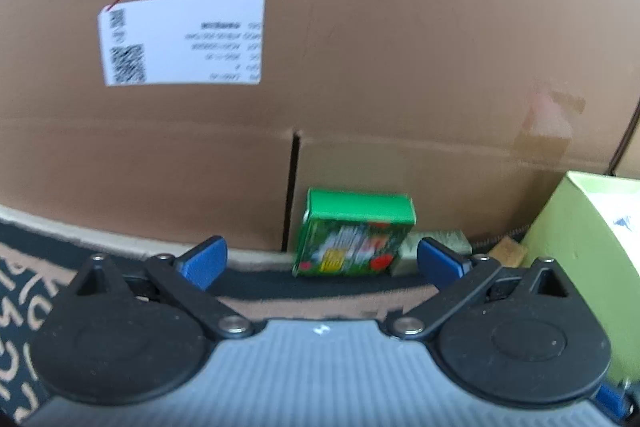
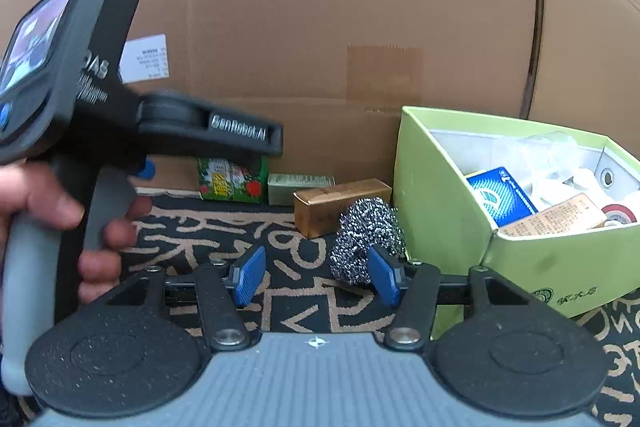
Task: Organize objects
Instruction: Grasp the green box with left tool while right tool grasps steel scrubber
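A small green box (image 1: pixel 354 233) with a colourful printed front stands against the cardboard wall, straight ahead of my open, empty left gripper (image 1: pixel 320 261); it also shows in the right wrist view (image 2: pixel 234 179). Beside it lie a pale green box (image 2: pixel 300 189), a brown box (image 2: pixel 338 205) and a steel wool scourer (image 2: pixel 366 235). My right gripper (image 2: pixel 316 277) is open and empty, with the scourer just beyond its right finger. A lime green open box (image 2: pixel 440 211) on the right holds a blue packet (image 2: pixel 500 195) and other items.
A large cardboard box (image 1: pixel 360 47) with a white label (image 1: pixel 182 39) forms a wall behind everything. A dark patterned rug (image 2: pixel 240 239) covers the floor. The person's hand holds the left gripper's body (image 2: pixel 80 99) at the left of the right wrist view.
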Demonstrator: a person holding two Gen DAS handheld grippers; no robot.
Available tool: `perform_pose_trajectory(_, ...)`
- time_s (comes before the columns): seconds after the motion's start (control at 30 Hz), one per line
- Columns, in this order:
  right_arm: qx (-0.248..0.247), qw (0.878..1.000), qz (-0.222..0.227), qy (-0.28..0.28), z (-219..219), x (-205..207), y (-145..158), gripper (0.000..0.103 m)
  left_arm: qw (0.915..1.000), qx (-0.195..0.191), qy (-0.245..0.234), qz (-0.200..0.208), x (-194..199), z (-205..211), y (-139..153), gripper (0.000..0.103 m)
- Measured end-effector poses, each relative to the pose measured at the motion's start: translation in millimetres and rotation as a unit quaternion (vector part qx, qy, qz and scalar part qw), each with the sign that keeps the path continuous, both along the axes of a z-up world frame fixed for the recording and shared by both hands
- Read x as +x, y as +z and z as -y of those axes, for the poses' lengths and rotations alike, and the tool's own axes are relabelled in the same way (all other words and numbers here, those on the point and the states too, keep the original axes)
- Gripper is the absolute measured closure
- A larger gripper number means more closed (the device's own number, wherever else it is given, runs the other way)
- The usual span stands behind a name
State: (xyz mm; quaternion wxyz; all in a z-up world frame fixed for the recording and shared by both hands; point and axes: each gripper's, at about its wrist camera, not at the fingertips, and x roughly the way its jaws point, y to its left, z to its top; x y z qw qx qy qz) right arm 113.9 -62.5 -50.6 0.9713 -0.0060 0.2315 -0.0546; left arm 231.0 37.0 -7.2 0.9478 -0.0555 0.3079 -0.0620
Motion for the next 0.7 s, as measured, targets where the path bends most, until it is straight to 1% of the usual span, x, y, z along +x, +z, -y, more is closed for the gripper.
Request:
perform_pose_trajectory(0.1, 0.005, 0.999, -0.009, -0.036, 7, 8, -2, 0.044, 1.0000, -0.003, 0.002, -0.004, 9, 2, -2, 0.000)
perform_pose_trajectory(0.17, 0.023, 0.999, -0.012, -0.041, 14, 13, -2, 0.045, 0.9999, -0.006, 0.002, -0.013, 15, 4, -6, 0.000)
perform_pose_trajectory(0.2, 0.022, 0.999, -0.012, -0.043, 14, 16, -2, 0.044, 0.9998, -0.009, 0.001, -0.017, 18, 4, -7, 0.000)
perform_pose_trajectory(0.27, 0.003, 0.999, -0.017, -0.046, 7, 22, -3, 0.044, 0.9996, -0.012, -0.003, -0.025, 24, 5, -11, 0.005)
perform_pose_trajectory(0.33, -0.011, 0.999, -0.022, -0.046, 1, 27, -4, 0.044, 0.9990, -0.021, 0.000, -0.039, 27, 2, -14, 0.008)
perform_pose_trajectory(0.37, -0.013, 0.999, -0.024, -0.045, 0, 30, -5, 0.044, 0.9984, -0.030, 0.000, -0.047, 28, -1, -15, 0.014)
perform_pose_trajectory(0.4, -0.014, 0.998, -0.028, -0.047, 0, 32, -6, 0.045, 0.9979, -0.037, 0.002, -0.053, 28, -4, -16, 0.016)
perform_pose_trajectory(0.43, -0.014, 0.998, -0.029, -0.050, 0, 34, -7, 0.048, 0.9978, -0.037, 0.004, -0.054, 27, -6, -15, 0.022)
perform_pose_trajectory(0.47, -0.006, 0.998, -0.025, -0.052, 4, 33, -6, 0.059, 0.9978, -0.034, 0.006, -0.057, 26, -7, -14, 0.032)
perform_pose_trajectory(0.5, 0.004, 0.998, -0.020, -0.055, 7, 31, -6, 0.071, 0.9977, -0.031, 0.008, -0.059, 25, -9, -13, 0.035)
perform_pose_trajectory(0.53, 0.015, 0.998, -0.017, -0.053, 12, 30, -5, 0.075, 0.9976, -0.033, 0.003, -0.061, 24, -11, -12, 0.035)
perform_pose_trajectory(0.57, 0.019, 0.999, -0.017, -0.045, 14, 30, -6, 0.077, 0.9975, -0.033, -0.004, -0.062, 23, -12, -12, 0.036)
perform_pose_trajectory(0.63, 0.011, 0.999, -0.015, -0.040, 13, 28, -6, 0.080, 0.9979, -0.022, -0.007, -0.061, 17, -13, -10, 0.036)
perform_pose_trajectory(0.7, 0.011, 1.000, -0.012, -0.023, 12, 24, -5, 0.083, 0.9979, -0.016, -0.010, -0.061, 9, -14, -8, 0.036)
